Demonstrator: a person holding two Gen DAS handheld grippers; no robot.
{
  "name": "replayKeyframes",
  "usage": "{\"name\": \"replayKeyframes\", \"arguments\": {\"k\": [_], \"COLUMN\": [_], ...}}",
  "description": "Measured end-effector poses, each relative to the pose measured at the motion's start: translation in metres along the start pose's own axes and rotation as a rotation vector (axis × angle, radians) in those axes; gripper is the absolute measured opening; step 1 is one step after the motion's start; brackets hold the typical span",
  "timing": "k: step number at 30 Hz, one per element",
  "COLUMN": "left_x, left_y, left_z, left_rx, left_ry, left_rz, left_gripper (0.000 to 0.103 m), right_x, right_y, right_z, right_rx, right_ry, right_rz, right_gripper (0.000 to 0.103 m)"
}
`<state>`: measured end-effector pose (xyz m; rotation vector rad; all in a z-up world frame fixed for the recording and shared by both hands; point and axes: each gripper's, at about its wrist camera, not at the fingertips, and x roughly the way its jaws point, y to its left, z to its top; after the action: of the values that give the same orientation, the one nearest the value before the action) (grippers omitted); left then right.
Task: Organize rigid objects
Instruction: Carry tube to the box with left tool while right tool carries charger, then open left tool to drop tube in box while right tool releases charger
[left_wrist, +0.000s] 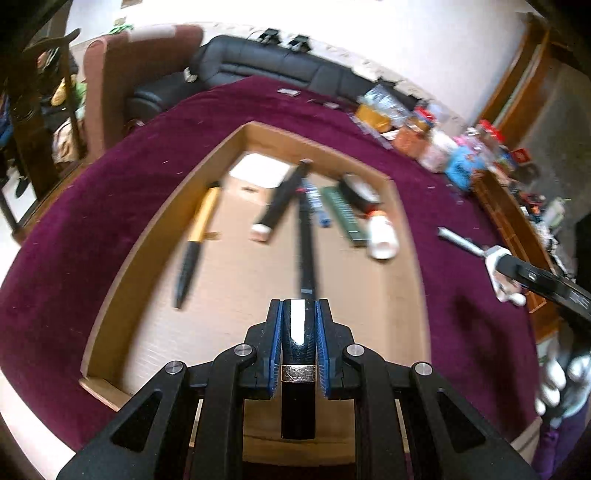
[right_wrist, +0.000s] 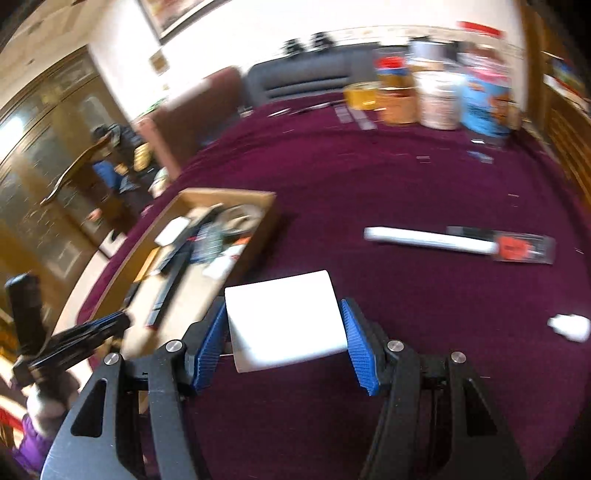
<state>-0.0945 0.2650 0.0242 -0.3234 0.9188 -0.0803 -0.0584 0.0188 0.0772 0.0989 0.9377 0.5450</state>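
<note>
My left gripper (left_wrist: 299, 306) is shut on a long black pen-like stick (left_wrist: 298, 332) with a gold band; its thin end reaches forward over an open cardboard box (left_wrist: 147, 236). Inside the box lie a yellow-and-black pen (left_wrist: 199, 229), a black marker with a white cap (left_wrist: 277, 203), a green circuit strip (left_wrist: 341, 214) and a white bottle (left_wrist: 382, 236). My right gripper (right_wrist: 282, 306) is shut on a flat white square box (right_wrist: 284, 325), held above the maroon cloth to the right of the cardboard box (right_wrist: 258, 221). The left gripper (right_wrist: 92, 328) shows at the lower left of the right wrist view.
A white tube (right_wrist: 424, 238) and a black-and-orange packet (right_wrist: 524, 249) lie on the maroon tablecloth (right_wrist: 369, 177), and a white scrap (right_wrist: 569, 326) sits at the right. Jars and packets (right_wrist: 439, 99) crowd the far edge. A sofa (left_wrist: 258, 62) and an armchair (left_wrist: 122, 74) stand behind.
</note>
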Motion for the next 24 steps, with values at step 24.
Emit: {"name": "replayKeyframes", "arguments": {"k": [24], "left_x": [-0.012], "left_y": [0.058], "left_z": [0.028], "left_rx": [-0.139], "left_ry": [-0.024], "left_rz": [-0.047], "left_gripper": [0.033], "right_x": [0.125], "right_y": [0.117], "right_z": [0.014], "right_rx": [-0.449], "right_ry": [0.169], "right_rz": [-0.126], "right_gripper": [0.06]}}
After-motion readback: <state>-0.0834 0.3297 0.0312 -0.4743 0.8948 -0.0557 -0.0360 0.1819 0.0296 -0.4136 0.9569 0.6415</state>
